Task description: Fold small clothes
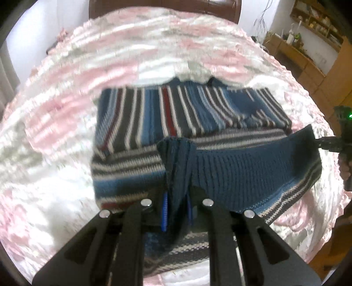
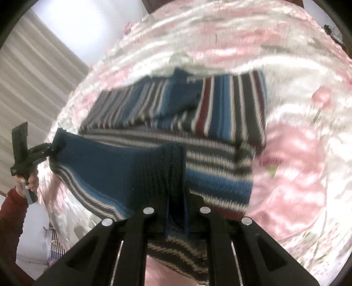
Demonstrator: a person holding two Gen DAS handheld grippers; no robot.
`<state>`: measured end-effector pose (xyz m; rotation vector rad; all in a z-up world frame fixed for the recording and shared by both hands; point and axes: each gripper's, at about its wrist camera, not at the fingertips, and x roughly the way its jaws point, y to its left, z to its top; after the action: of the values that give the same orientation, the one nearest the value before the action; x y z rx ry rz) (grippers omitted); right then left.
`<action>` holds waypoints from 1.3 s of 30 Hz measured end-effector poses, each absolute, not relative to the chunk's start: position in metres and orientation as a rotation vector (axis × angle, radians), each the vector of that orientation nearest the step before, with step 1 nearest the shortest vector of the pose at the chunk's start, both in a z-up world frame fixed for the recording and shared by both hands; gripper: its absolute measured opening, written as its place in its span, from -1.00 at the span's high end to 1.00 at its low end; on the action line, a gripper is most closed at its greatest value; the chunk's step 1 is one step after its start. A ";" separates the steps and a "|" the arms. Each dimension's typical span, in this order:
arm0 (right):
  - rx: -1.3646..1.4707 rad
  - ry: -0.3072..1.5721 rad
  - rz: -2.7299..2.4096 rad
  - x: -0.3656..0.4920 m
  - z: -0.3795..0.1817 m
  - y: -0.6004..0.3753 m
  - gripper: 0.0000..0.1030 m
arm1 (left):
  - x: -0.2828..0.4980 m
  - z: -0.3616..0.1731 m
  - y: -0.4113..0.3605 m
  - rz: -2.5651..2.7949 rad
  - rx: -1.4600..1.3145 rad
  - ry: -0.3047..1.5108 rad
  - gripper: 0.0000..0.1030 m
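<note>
A home bedroom: pink floral bedspread (image 1: pixel 154 44), wooden shelves (image 1: pixel 312 19), curtain (image 2: pixel 37 72).

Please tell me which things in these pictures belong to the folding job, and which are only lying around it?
Belong to the job:
striped knit sweater, its blue hem lifted
left gripper, shut on the hem
right gripper, shut on the hem

Only around it:
pink and white bedspread under the sweater
wooden shelves
curtain
</note>
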<state>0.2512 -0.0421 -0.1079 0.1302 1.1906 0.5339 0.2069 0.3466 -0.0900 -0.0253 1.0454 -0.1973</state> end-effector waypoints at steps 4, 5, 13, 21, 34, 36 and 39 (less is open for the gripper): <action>0.148 1.142 0.499 0.274 -0.089 -0.041 0.81 | 0.231 -0.073 0.346 -0.160 -0.022 0.998 0.77; 0.153 1.126 0.484 0.284 -0.084 -0.041 0.81 | 0.240 -0.069 0.345 -0.151 -0.024 0.984 0.77; 0.191 1.035 0.348 0.369 -0.065 -0.039 0.81 | 0.332 -0.050 0.335 -0.014 0.023 0.863 0.77; 0.142 1.067 0.214 0.453 -0.108 -0.019 0.81 | 0.411 -0.102 0.330 0.072 0.037 0.927 0.77; 0.062 1.173 0.147 0.477 -0.189 -0.007 0.79 | 0.436 -0.186 0.343 0.092 0.033 1.052 0.61; 0.067 1.176 0.144 0.478 -0.190 -0.009 0.77 | 0.436 -0.185 0.343 0.097 0.037 1.057 0.57; 0.085 1.185 0.145 0.475 -0.185 -0.011 0.63 | 0.434 -0.177 0.344 0.122 0.028 1.048 0.42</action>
<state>0.4754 -0.0114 -0.1850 0.0849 1.1850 0.1445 0.4336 0.3445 -0.1774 0.0279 1.0477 0.1218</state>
